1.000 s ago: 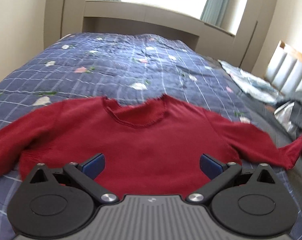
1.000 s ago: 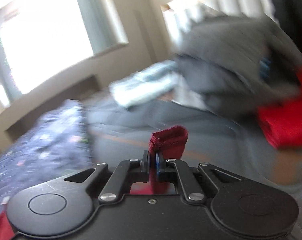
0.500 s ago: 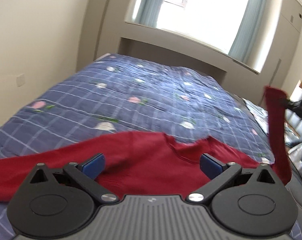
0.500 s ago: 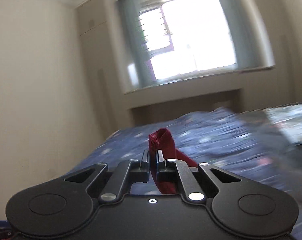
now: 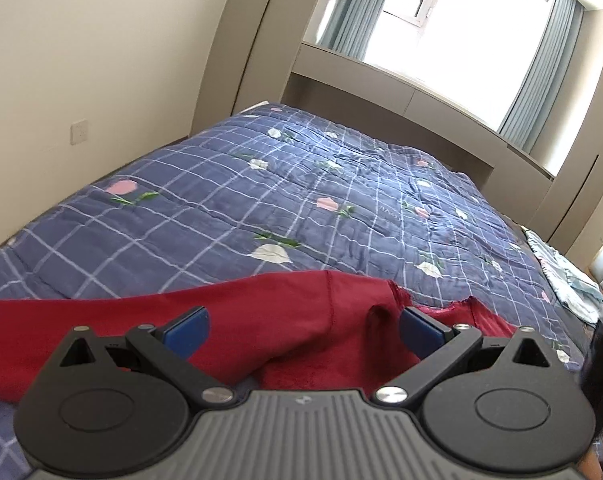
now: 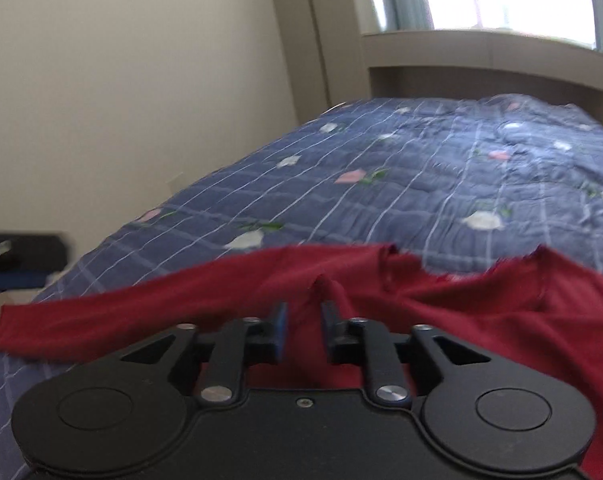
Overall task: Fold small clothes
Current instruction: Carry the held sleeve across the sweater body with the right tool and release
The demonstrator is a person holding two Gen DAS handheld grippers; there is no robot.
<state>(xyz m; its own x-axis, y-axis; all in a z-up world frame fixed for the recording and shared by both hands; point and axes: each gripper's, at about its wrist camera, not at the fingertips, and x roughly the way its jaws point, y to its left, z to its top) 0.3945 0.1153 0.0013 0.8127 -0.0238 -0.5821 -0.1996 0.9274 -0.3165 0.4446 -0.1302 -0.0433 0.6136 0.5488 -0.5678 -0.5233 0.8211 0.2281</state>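
The sweater (image 6: 441, 304) lies crosswise on the bed (image 6: 421, 168). Right tongs (image 6: 304, 320) are opening off its folded-in sleeve; left tongs (image 5: 301, 326) hang apart, empty, above it.

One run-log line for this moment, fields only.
stage: sleeve fold-in | item: red sweater flat on quilt | right gripper: jaws opening, sleeve cuff between them | left gripper: jaws wide over sweater

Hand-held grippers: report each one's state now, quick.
Left hand-held gripper: open, holding nothing, over the red sweater.
Right hand-held gripper: jaws opening, sweater cuff between them, released.
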